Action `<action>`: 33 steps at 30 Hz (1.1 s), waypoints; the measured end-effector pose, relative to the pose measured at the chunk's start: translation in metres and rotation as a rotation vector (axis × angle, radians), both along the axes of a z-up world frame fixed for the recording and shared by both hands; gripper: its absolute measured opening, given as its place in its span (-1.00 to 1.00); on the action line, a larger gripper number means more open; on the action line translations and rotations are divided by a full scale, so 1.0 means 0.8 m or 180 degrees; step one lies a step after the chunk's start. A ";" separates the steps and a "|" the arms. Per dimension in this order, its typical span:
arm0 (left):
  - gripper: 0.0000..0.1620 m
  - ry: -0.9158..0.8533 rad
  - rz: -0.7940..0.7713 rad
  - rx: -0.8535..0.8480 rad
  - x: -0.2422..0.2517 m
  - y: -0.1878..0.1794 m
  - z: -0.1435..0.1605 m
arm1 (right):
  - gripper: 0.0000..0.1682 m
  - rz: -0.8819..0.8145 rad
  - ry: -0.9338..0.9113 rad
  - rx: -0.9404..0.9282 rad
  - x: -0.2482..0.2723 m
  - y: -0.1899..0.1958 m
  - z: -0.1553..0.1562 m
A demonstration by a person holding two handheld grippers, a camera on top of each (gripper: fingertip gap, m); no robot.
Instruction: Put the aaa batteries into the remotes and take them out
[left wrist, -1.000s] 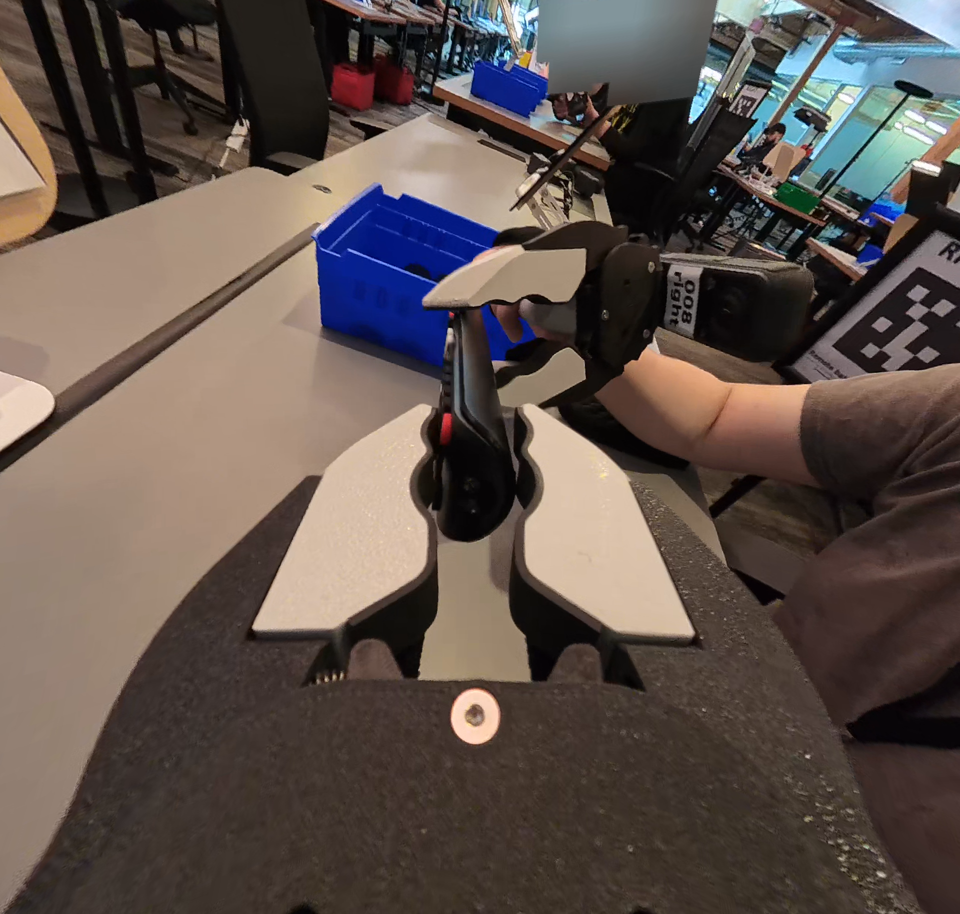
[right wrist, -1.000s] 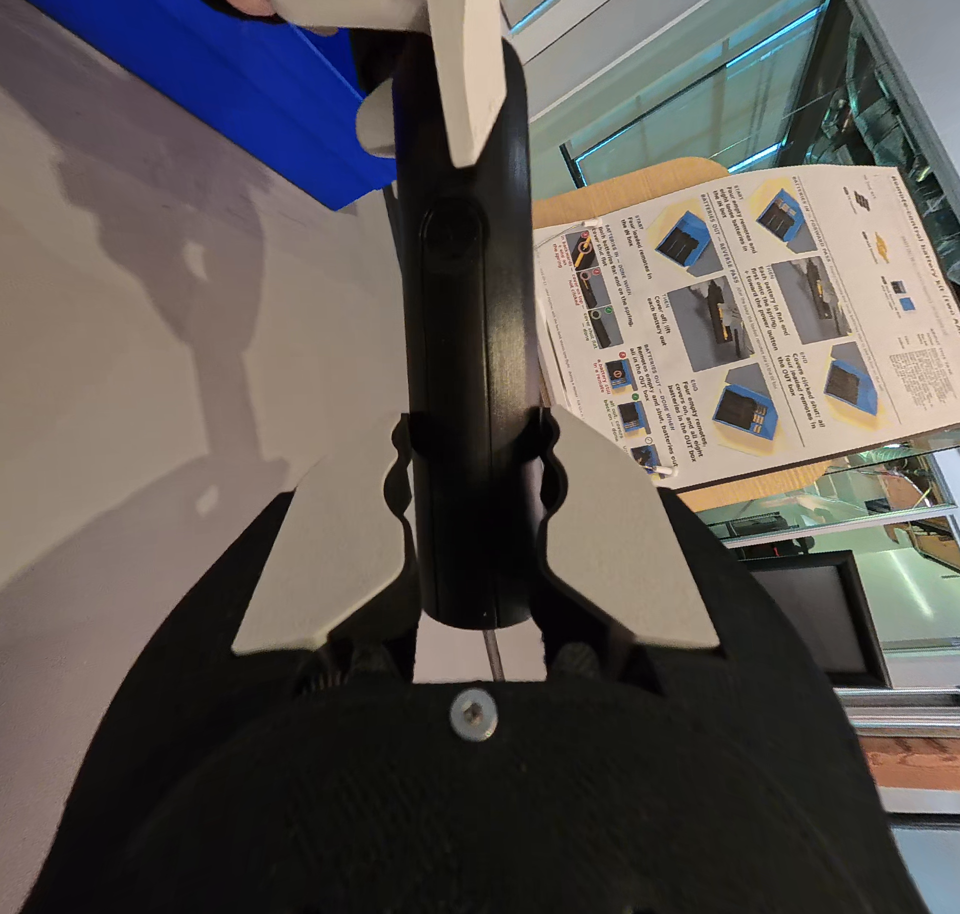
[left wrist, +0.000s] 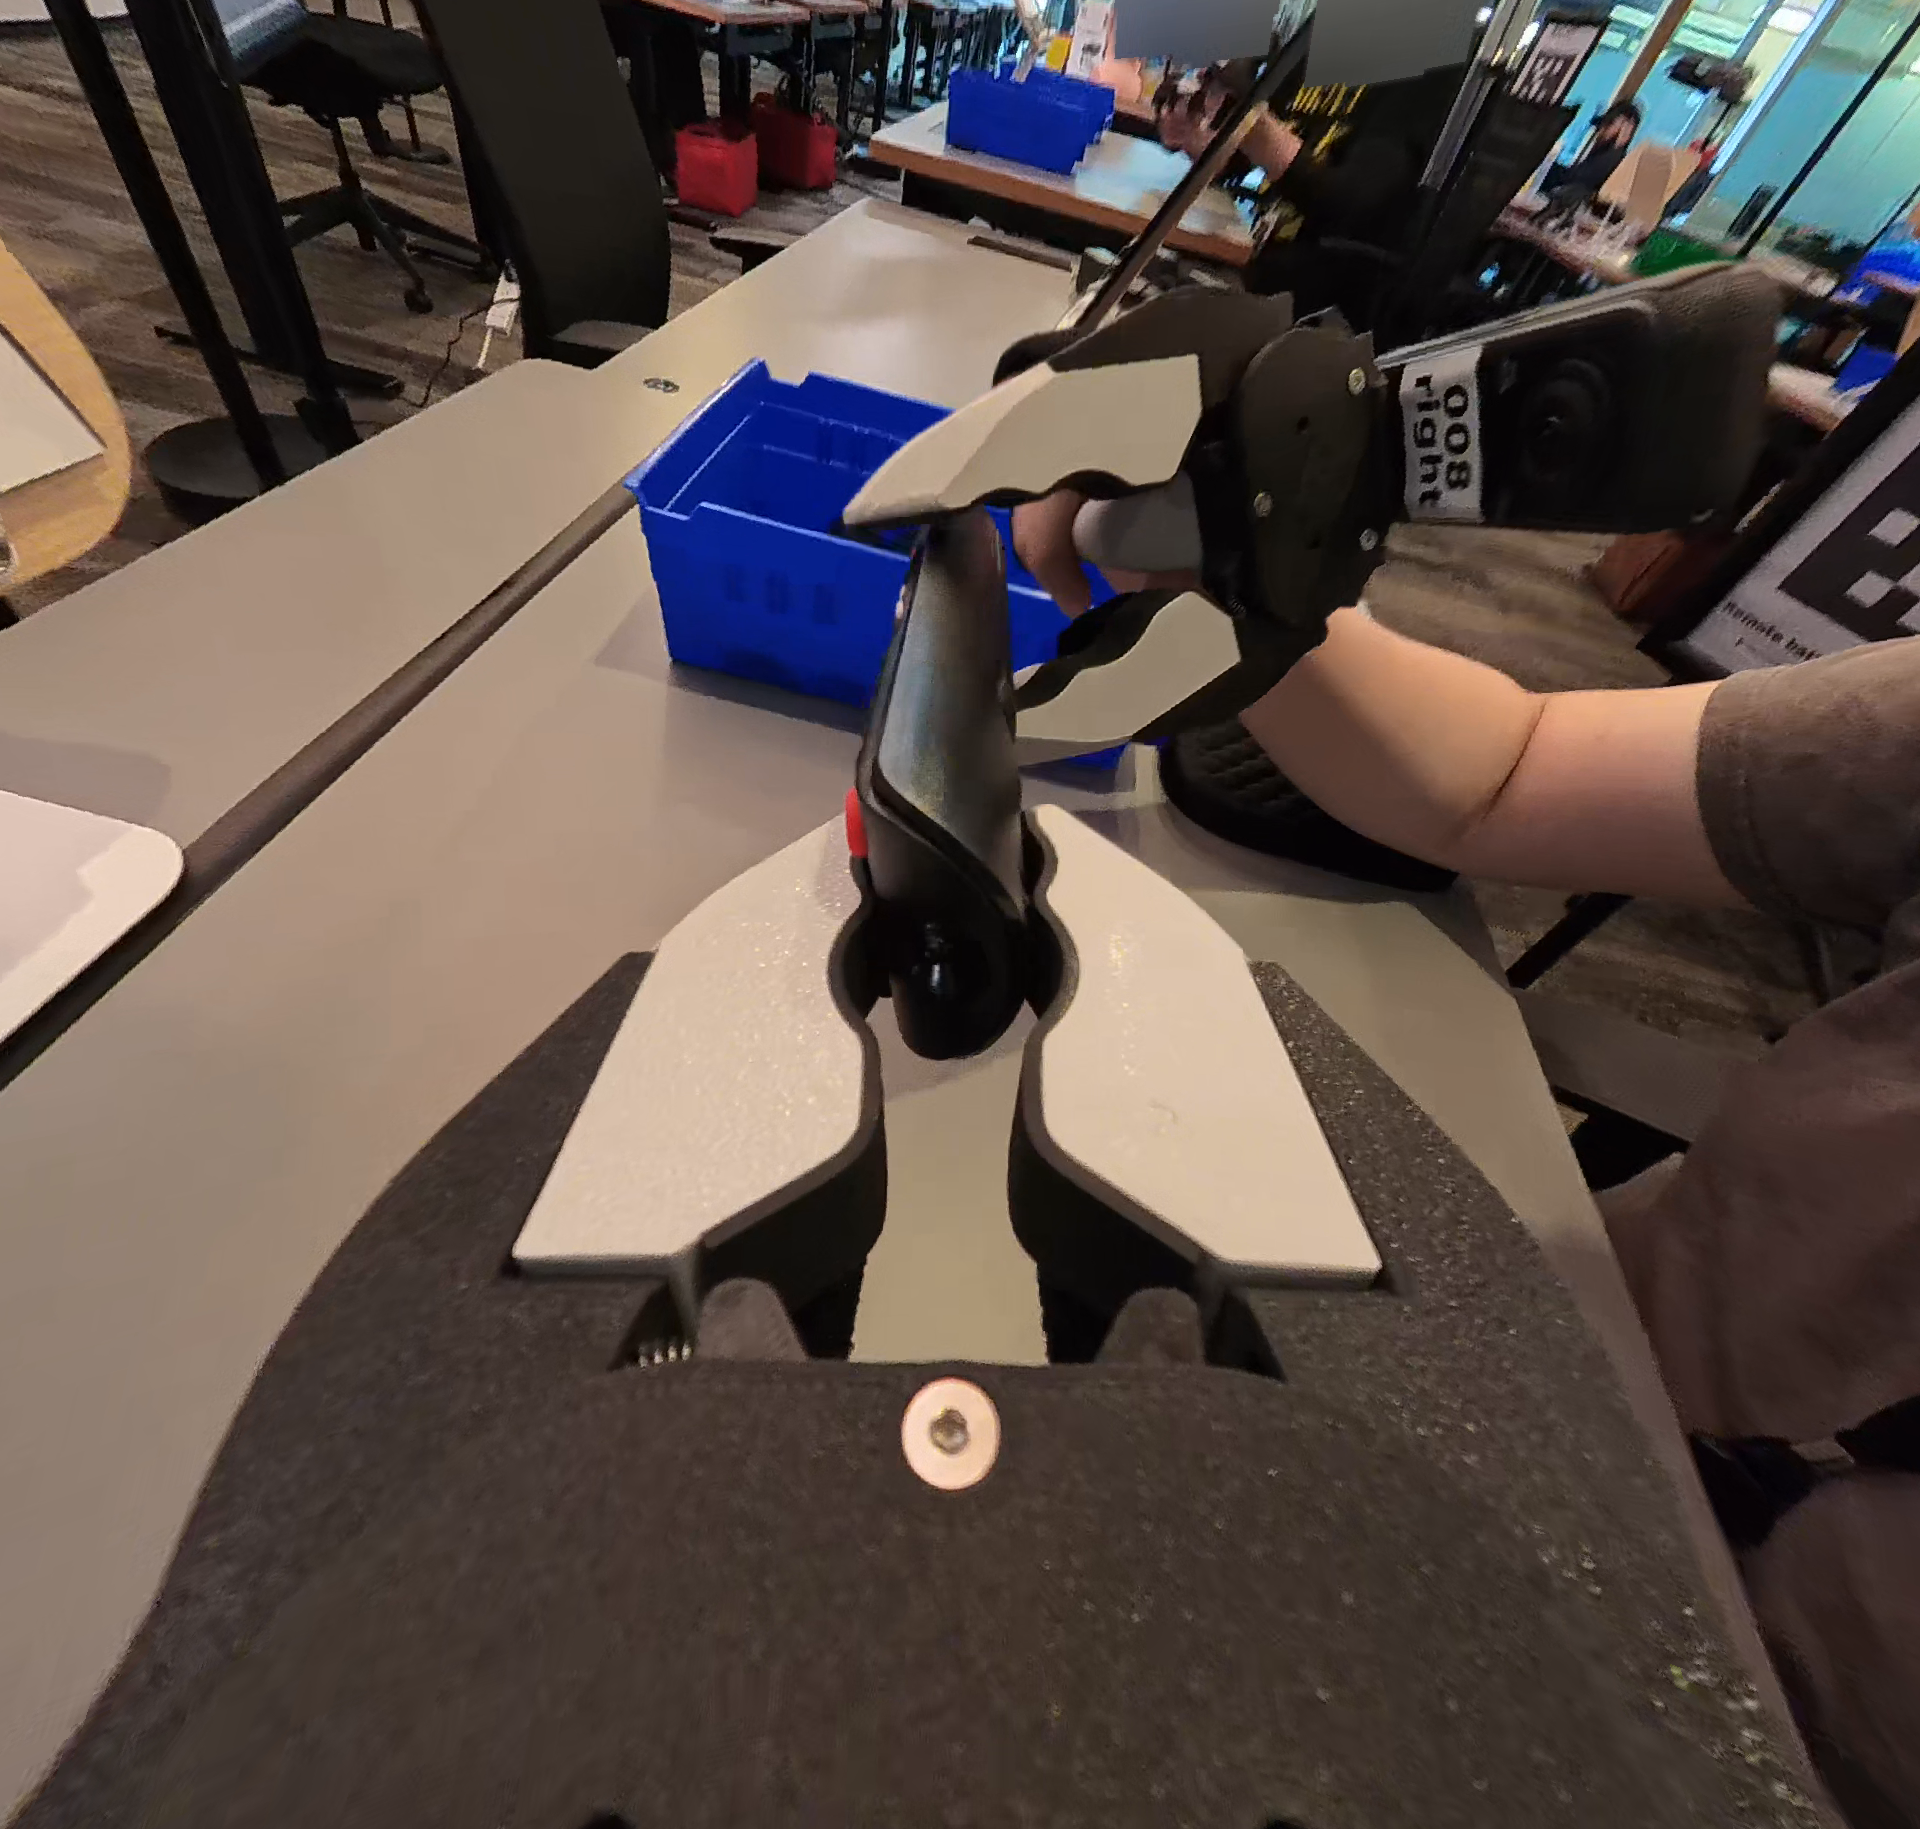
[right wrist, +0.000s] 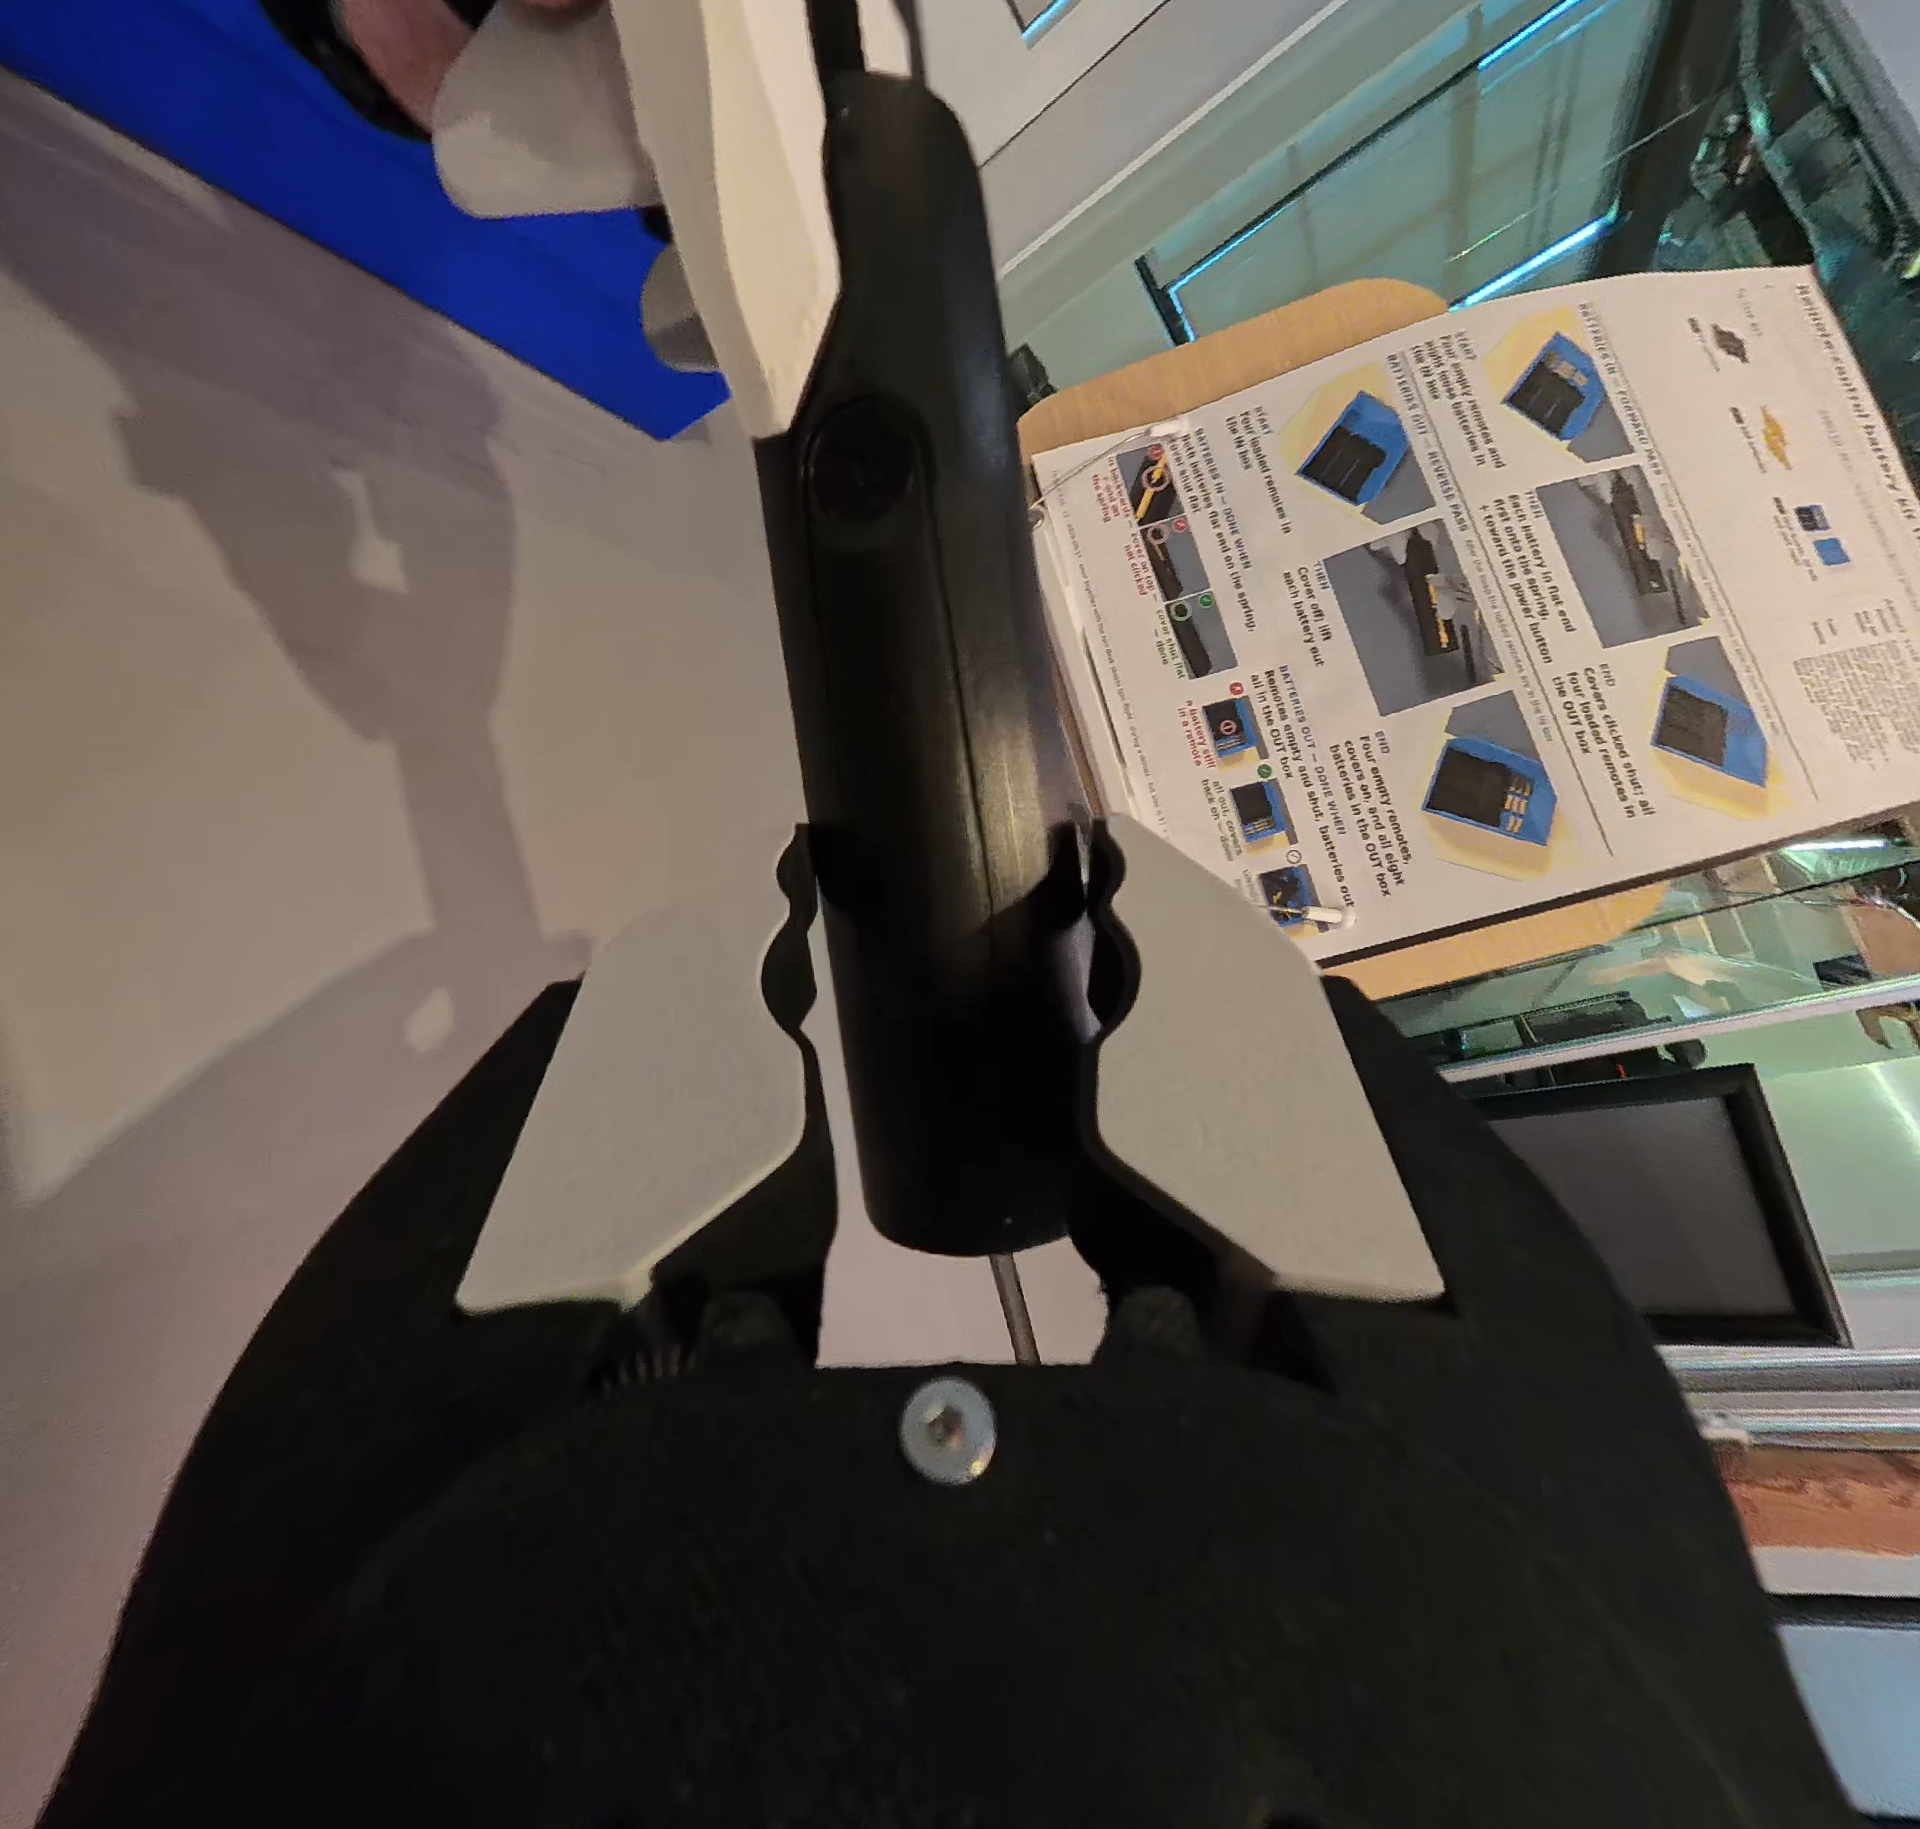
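Now I am holding the black remote (left wrist: 940, 792) between both tools, above the grey table (left wrist: 312, 1000).
My left gripper (left wrist: 945, 948) is clamping one end, my right gripper (right wrist: 940, 958) the other; I am probably working the cover, so I am keeping both grips square near the blue bin (left wrist: 748, 574).

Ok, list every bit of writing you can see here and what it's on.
I won't repeat any wording; these things carry it:
White label on the right claw body: short print, legible.
Black-and-white coded sign, right edge of the left wrist view: a cut-off line of print beneath.
Illustrated instruction sheet: dense print, much of it small and blurred.
Remote: no writing visible.
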State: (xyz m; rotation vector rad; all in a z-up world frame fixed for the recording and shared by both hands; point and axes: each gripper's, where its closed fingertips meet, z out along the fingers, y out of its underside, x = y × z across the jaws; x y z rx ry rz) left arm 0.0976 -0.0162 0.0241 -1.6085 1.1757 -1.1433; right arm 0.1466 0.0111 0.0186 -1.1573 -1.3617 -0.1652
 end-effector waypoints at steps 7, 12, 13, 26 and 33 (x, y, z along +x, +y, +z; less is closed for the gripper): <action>-0.72 -0.0262 -0.0067 -0.0125 -0.001 -0.003 0.013 | -0.24 -0.0045 0.0205 -0.0094 0.007 0.004 0.011; -0.72 -0.0433 0.0121 -0.0103 -0.011 0.010 0.022 | 0.06 0.0054 0.0806 -0.0786 0.017 0.008 0.020; -0.72 -0.0501 0.0141 -0.0139 -0.013 0.012 0.025 | 0.10 0.0119 0.1077 -0.1065 0.018 0.008 0.025; -0.72 -0.0652 0.0419 -0.0341 0.026 0.020 -0.006 | 0.65 -0.0566 0.2733 -0.2950 0.018 0.043 0.002; -0.72 -0.0653 0.0515 -0.0044 0.036 0.015 -0.005 | 0.64 -0.0812 0.2559 -0.2759 0.029 0.050 -0.006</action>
